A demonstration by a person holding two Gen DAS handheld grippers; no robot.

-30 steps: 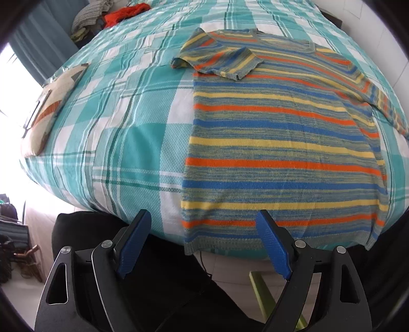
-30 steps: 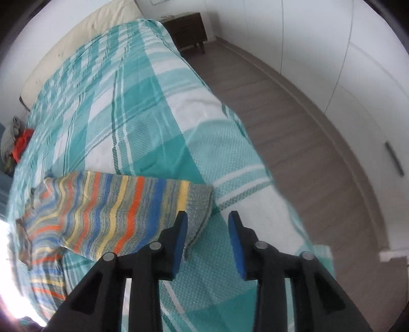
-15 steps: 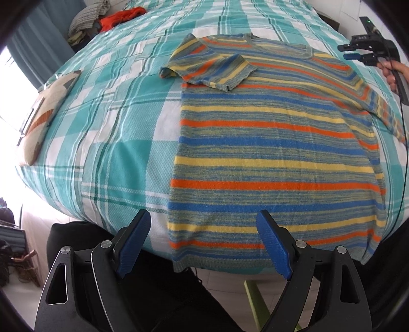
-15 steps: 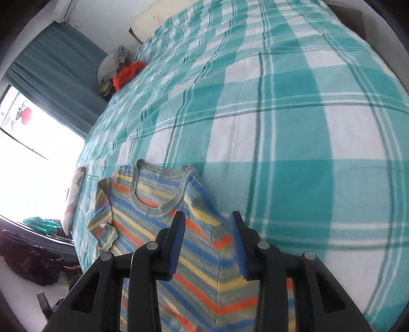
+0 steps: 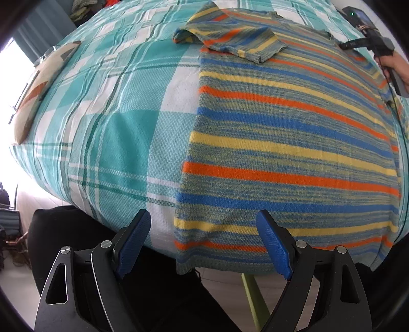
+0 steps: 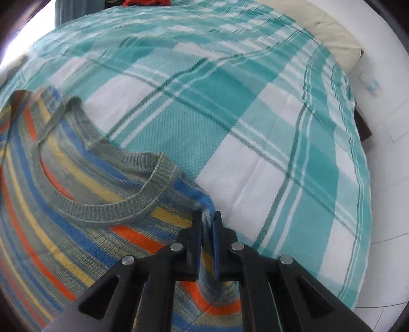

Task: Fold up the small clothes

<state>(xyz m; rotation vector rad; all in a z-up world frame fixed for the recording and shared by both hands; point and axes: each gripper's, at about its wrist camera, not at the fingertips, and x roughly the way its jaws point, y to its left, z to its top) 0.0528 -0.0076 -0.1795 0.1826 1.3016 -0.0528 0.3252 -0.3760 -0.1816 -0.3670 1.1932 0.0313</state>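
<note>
A striped knit T-shirt in blue, yellow, orange and grey lies flat on the bed, its hem at the near edge and its left sleeve folded in over the chest. My left gripper is open and empty, its jaws spread just in front of the hem's left corner. My right gripper is shut on the shirt's right shoulder beside the grey collar; it also shows in the left wrist view at the far right of the shirt.
The bed has a teal and white plaid cover. A patterned cushion lies at its left edge. A pile of clothes sits at the far end, and a beige pillow at the head.
My right gripper has closed on the shirt's right shoulder near the collar. My left gripper has moved closer to the hem's left corner and stays open.
</note>
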